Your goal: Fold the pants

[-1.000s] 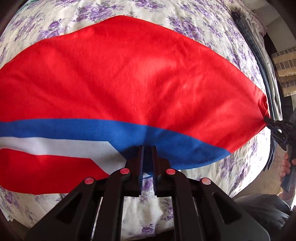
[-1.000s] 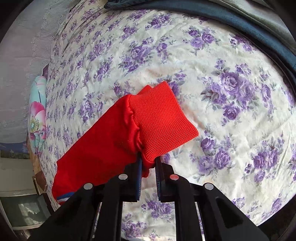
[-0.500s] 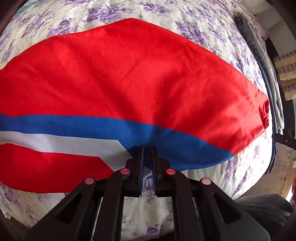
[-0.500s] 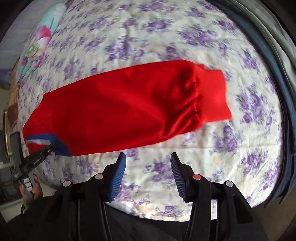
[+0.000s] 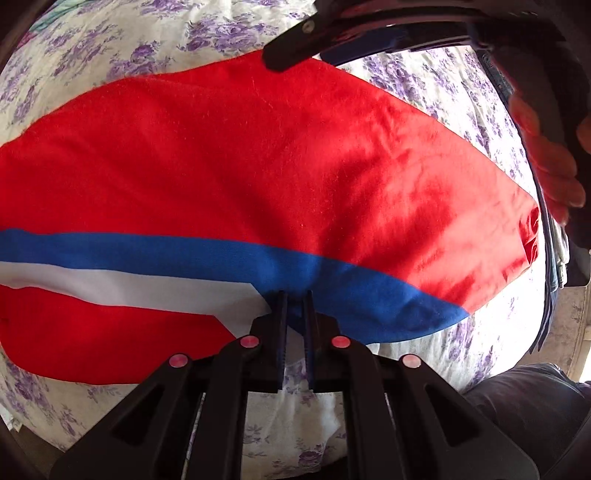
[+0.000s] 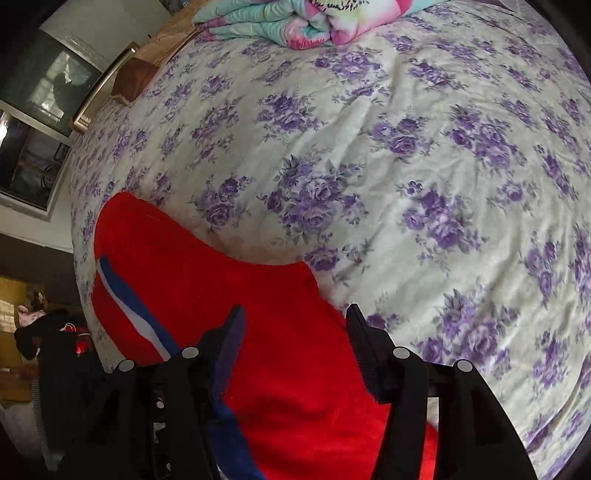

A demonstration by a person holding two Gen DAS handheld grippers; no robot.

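Red pants (image 5: 258,166) with a blue and white side stripe lie flat on the flowered bed sheet (image 5: 424,81). My left gripper (image 5: 295,295) points down at the near edge and is shut on the blue stripe of the pants. My right gripper (image 6: 295,314) hovers over the red cloth (image 6: 192,266) with its jaws apart and closing; nothing is pressed between them. In the left wrist view the right gripper (image 5: 369,40) crosses the top of the picture, with the person's hand (image 5: 550,166) on its handle.
A folded colourful quilt (image 6: 295,22) lies at the far end of the bed. Folded dark and grey clothes (image 5: 554,266) are stacked along the bed's right edge. A dark cabinet (image 6: 44,92) stands beyond the left side. The person's dark-clad leg (image 5: 524,398) is close by.
The right gripper let go of the pants' cuff, opened, rolled and swept across the bed until it came over the pants near the left gripper. The left gripper kept still, holding the stripe.
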